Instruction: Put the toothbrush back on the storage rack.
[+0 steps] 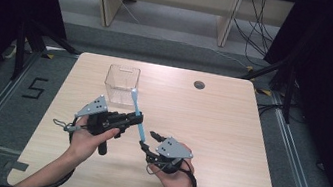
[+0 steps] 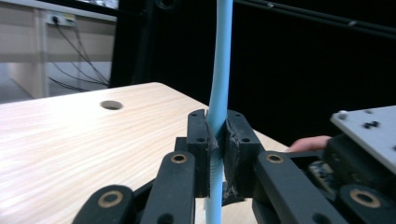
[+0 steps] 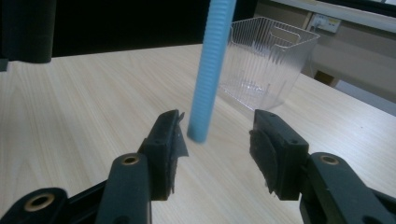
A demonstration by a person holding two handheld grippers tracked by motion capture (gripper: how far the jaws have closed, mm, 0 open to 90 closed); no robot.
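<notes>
A: Where it hangs above the table (image 1: 229, 134), how does the ribbed blue tube (image 1: 138, 116) look?
B: Slender, corrugated; left gripper (image 1: 136, 117) pinches it, right gripper (image 1: 148, 139) spread around its end.

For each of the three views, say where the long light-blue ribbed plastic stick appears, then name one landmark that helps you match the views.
High view: the long light-blue ribbed plastic stick slants left of centre, clamped in the left gripper.
Left gripper view: it rises upright at centre, pinched between the black jaws.
Right gripper view: its lower end hangs between the right gripper's open jaws, touching neither.
Shared landmark: the pale wooden table, seen in all three.
</notes>
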